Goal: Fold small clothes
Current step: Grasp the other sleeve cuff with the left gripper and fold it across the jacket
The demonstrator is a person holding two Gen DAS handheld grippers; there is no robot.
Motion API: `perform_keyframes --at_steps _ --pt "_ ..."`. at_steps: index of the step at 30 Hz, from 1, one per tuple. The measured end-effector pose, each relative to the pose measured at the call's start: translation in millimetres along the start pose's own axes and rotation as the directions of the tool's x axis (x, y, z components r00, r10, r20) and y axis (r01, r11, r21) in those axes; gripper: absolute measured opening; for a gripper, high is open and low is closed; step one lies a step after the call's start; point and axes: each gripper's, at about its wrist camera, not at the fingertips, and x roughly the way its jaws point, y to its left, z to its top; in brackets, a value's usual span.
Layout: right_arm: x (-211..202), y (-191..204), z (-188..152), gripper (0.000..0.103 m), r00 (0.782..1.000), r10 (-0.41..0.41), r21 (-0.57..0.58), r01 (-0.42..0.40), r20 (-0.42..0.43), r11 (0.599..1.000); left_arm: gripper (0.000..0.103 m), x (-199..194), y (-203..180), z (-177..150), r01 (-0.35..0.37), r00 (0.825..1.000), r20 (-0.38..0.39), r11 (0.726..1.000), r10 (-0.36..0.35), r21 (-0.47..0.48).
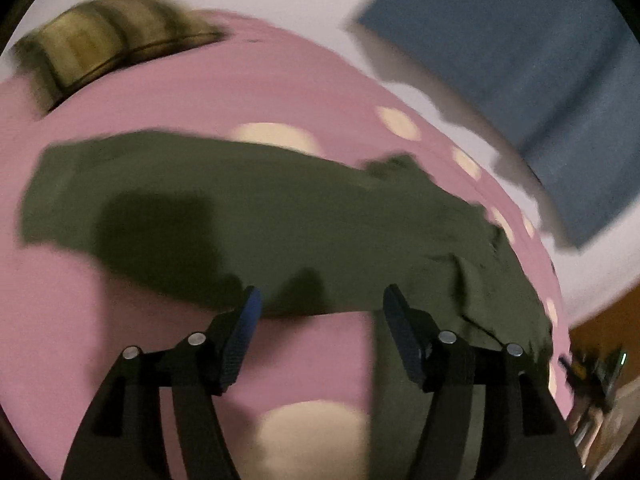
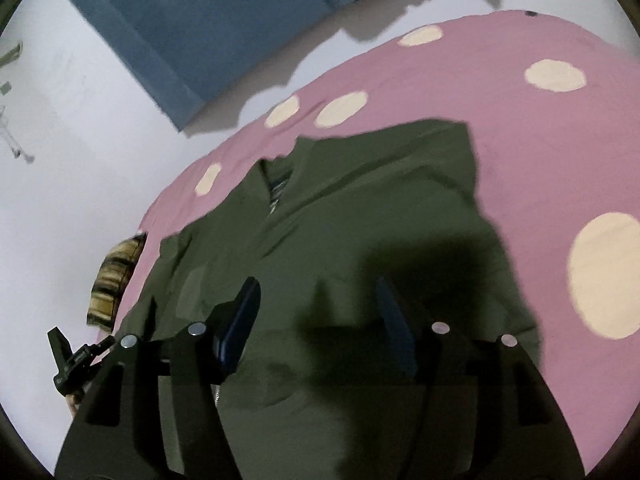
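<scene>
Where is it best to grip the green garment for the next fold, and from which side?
Probably at the near hem of the green garment, coming in low from the near side. That edge lies flat on the pink sheet, just ahead of the open left gripper, so one finger could slide under it. The right gripper, also open, hangs over the flat middle, where there is no edge to pinch.
</scene>
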Motion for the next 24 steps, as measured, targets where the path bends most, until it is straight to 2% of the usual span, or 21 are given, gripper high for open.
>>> perform_keyframes --at_steps 1,5,8,13,17,18,19,20,22,24 --pt "2.2 4.7 -3.8 0.061 1.000 0.008 -0.002 -0.008 -0.010 1.000 0.063 -6.8 24.8 0.2 -0.005 1.000 0.007 0.997 0.005 -0.075" --pt "13.7 22.3 -14.6 0.061 0.998 0.027 -0.024 -0.028 -0.049 0.999 0.063 -22.1 83.1 0.4 0.001 0.999 0.041 0.967 0.009 -0.256" --pt "18.0 33.2 -21.4 0.062 0.997 0.035 -0.042 -0.038 -0.068 0.998 0.063 -26.3 110.2 3.7 0.014 0.997 0.073 0.944 0.010 -0.330" --pt "23.9 42.8 -29.5 0.067 0.995 0.030 -0.061 -0.036 -0.091 0.998 0.063 -19.5 137.0 19.7 0.060 0.993 0.121 0.915 -0.013 -0.400" --pt "26.4 46.1 -32.8 0.067 0.994 0.027 -0.069 -0.034 -0.102 0.997 0.063 -13.1 157.0 32.4 0.105 0.988 0.153 0.877 -0.036 -0.470" --pt "27.0 46.5 -32.9 0.067 0.994 0.025 -0.071 -0.032 -0.104 0.997 0.061 -11.3 156.7 36.3 0.097 0.989 0.147 0.876 -0.030 -0.473" --pt "27.4 47.3 -33.9 0.067 0.994 0.023 -0.073 -0.031 -0.105 0.997 0.050 -10.1 157.6 39.4 0.080 0.990 0.138 0.876 -0.016 -0.475" --pt "27.6 47.6 -33.9 0.067 0.994 0.022 -0.073 -0.030 -0.105 0.997 0.034 -7.2 159.1 40.8 0.053 0.993 0.116 0.876 0.004 -0.480" --pt "28.3 47.4 -34.1 0.067 0.994 0.021 -0.073 -0.029 -0.105 0.997 0.027 -4.0 162.5 40.8 0.056 0.994 0.108 0.872 -0.004 -0.487" --pt "28.9 46.9 -34.3 0.067 0.994 0.019 -0.072 -0.027 -0.107 0.997 0.024 -3.5 161.5 39.4 0.064 0.993 0.114 0.874 -0.010 -0.481"
